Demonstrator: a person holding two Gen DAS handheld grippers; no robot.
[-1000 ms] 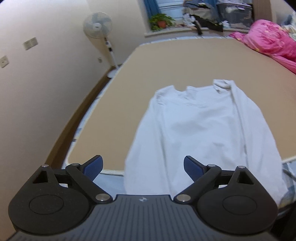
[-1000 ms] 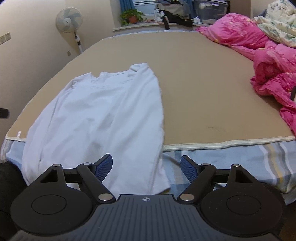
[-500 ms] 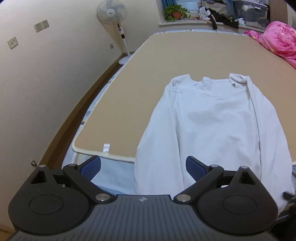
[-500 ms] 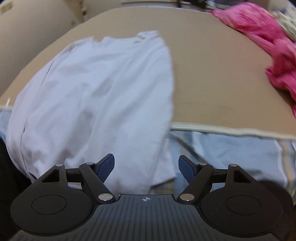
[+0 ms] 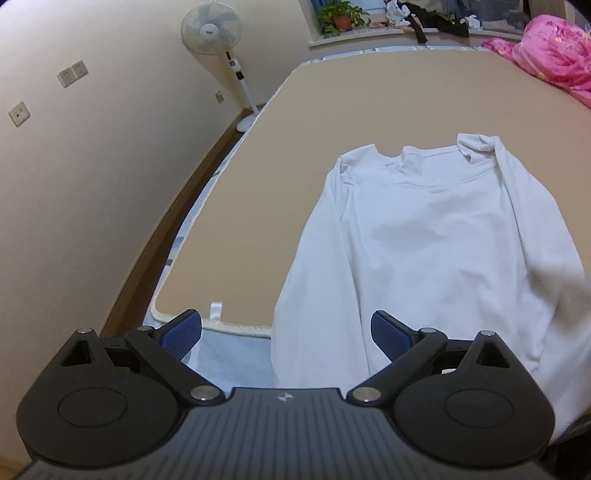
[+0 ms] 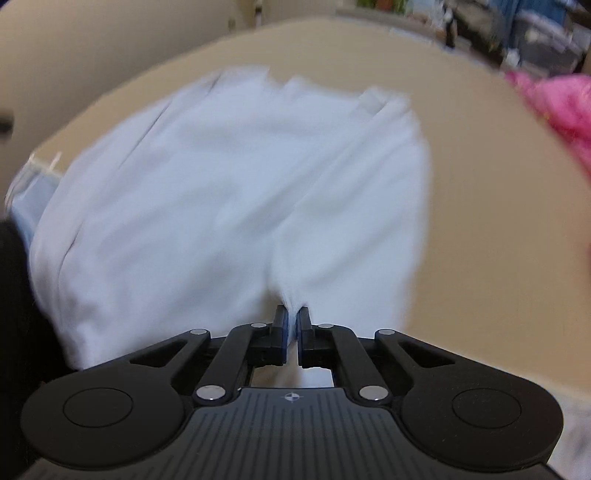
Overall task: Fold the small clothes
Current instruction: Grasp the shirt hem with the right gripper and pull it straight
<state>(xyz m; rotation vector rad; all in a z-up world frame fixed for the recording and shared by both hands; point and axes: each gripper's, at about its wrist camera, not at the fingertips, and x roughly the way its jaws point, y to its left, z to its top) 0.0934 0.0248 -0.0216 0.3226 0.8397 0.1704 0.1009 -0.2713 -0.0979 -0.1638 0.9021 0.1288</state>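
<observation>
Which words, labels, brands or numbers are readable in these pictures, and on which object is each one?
No text is readable.
Fan: hub label too small to read.
Mat: white tag looks blank.
Both grippers: only a small round emblem, without letters.
Shirt: no print visible.

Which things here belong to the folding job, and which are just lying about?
In the job:
- white long-sleeved top, spread on the tan mat
- right gripper, shut on the top's near edge
- left gripper, open over the near hem

Lying about:
- pink quilt
- standing fan
- potted plant
</observation>
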